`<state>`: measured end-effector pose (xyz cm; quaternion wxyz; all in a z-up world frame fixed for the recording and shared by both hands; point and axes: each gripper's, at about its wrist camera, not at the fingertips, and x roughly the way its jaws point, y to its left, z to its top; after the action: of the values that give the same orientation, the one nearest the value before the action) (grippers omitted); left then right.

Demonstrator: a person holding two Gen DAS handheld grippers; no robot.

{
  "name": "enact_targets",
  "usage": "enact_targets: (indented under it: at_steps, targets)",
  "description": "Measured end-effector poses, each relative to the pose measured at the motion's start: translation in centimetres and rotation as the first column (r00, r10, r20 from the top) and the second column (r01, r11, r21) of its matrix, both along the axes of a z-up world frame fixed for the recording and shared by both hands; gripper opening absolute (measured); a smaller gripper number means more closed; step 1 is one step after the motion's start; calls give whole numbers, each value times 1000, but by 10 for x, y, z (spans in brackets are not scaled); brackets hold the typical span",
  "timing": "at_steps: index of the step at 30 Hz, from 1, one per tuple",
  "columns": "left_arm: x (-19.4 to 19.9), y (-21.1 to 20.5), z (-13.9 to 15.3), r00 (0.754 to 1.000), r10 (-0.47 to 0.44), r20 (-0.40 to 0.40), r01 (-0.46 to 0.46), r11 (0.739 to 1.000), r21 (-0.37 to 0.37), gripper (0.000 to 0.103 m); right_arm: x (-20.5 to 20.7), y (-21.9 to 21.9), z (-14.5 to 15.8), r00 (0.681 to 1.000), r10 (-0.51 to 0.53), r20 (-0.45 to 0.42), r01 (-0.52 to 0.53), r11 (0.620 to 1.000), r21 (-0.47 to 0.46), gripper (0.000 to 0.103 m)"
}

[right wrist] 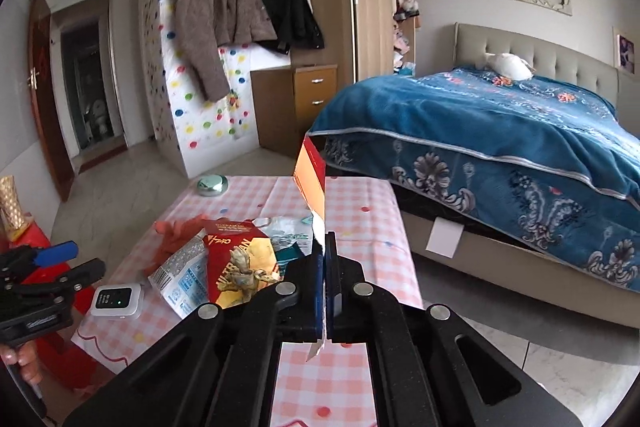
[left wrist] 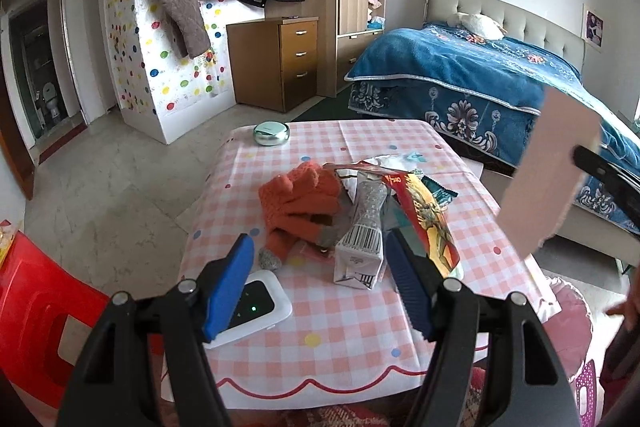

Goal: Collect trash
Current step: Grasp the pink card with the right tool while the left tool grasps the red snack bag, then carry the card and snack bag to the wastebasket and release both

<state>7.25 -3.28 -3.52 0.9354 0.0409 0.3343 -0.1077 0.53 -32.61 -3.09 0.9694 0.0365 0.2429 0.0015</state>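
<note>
Gaping wide, the left gripper [left wrist: 320,279] hangs nearest the milk carton [left wrist: 360,247], which points away from it; the right gripper [right wrist: 325,259] pinches flat cardboard [right wrist: 310,179].

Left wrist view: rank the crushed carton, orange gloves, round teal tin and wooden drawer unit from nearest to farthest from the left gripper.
1. Crushed carton, just ahead of the open left gripper.
2. Orange gloves, mid-table, left of the carton.
3. Round teal tin, far table edge.
4. Wooden drawer unit, across the floor by the wall.
</note>
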Motion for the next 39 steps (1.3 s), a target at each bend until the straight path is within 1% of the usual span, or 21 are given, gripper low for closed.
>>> enact_targets:
  at_steps: [1,2,4,7,11,14,16,21,22,24,27,29,32,34,35,36,38,39]
  targets:
    - [1,1,-1,1000,2,-4,-2,1000,-5,67,-7,-4,-1,1000,7,-2,-7,1000,15,0]
    - [2,1,-2,1000,5,-8,-5,1000,-8,67,-4,-8,3,1000,3,0,-3,1000,13,0]
    - [4,1,-7,1000,9,-15,-9,1000,-10,67,-13,-14,-3,999,25,-27,-23,999,42,0]
    - [7,-3,-14,999,4,-37,-5,1000,-8,67,-11,-25,-7,998,28,-55,-25,998,63,0]
    - [10,-15,-19,999,-19,-36,20,1000,20,67,-8,-29,-7,998,16,-67,-12,998,60,0]
    - [16,-27,-26,998,-32,-54,33,999,31,67,-8,-34,-7,998,9,-64,-6,998,55,0]
    - [18,-40,-33,995,-62,-73,65,997,42,65,-8,-41,-7,998,3,-63,1,998,61,0]
    - [21,-76,-39,984,-150,-97,154,988,28,59,-16,-43,-22,998,-8,-66,12,998,66,0]
    - [22,-82,-41,982,-157,-106,161,987,28,57,-16,-46,-22,998,-12,-67,17,997,69,0]
    - [30,-95,-48,975,-174,-139,178,984,19,56,-20,-46,-23,998,-17,-67,22,997,71,0]
    - [42,-106,-60,967,-166,-192,172,985,12,56,-20,-49,-24,997,-23,-74,29,996,80,0]
    - [52,-110,-69,962,-144,-230,151,988,13,56,-21,-51,-25,997,-23,-75,29,996,82,0]
    - [63,-112,-78,959,-119,-259,125,992,7,56,-22,-56,-27,997,-24,-77,31,995,90,0]
    - [67,-112,-79,959,-114,-261,117,993,-3,48,-22,-57,-29,997,-24,-78,31,995,94,0]
    - [69,-112,-79,960,-112,-258,113,994,-11,46,-23,-57,-29,997,-23,-77,30,995,94,0]
    - [70,-111,-78,961,-113,-254,111,994,-20,39,-24,-57,-30,997,-22,-78,30,995,95,0]
    - [69,-110,-74,964,-119,-238,113,993,-41,31,-25,-58,-30,997,-21,-80,29,995,97,0]
    - [66,-108,-70,968,-125,-219,115,992,-54,24,-25,-57,-30,997,-22,-80,30,995,96,0]
